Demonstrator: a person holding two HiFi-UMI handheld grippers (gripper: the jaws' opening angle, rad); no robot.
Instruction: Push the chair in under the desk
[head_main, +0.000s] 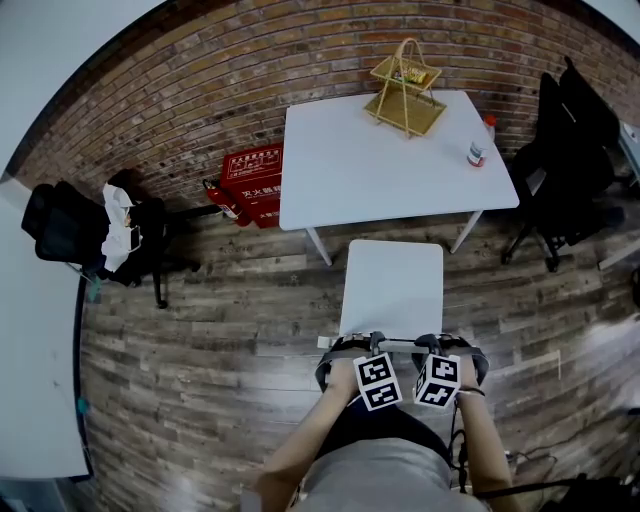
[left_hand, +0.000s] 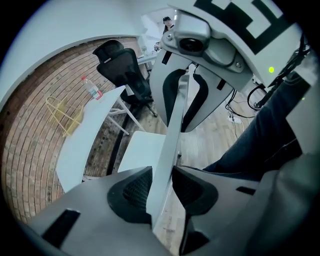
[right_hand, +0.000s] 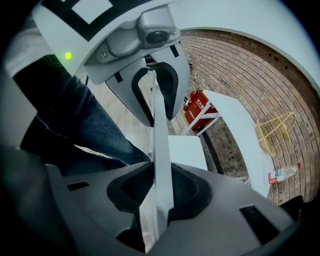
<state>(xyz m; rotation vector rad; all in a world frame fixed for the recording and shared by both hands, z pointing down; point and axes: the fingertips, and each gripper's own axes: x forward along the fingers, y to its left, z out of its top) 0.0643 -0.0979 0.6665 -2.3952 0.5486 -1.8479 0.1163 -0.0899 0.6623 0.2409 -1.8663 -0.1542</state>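
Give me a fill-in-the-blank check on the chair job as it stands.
1. The left gripper and the right gripper are each shut on the ____ of the chair.
2. On the desk stand a yellow wire basket and a plastic ____.
3. The box on the floor beside the desk is ____.
Missing words: backrest; bottle; red.

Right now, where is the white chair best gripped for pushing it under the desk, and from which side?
The thin top edge of the backrest, from above and behind the chair: a flat upright panel on the side away from the desk, narrow enough for jaws to straddle. The left tool and right tool clamp it there, side by side.
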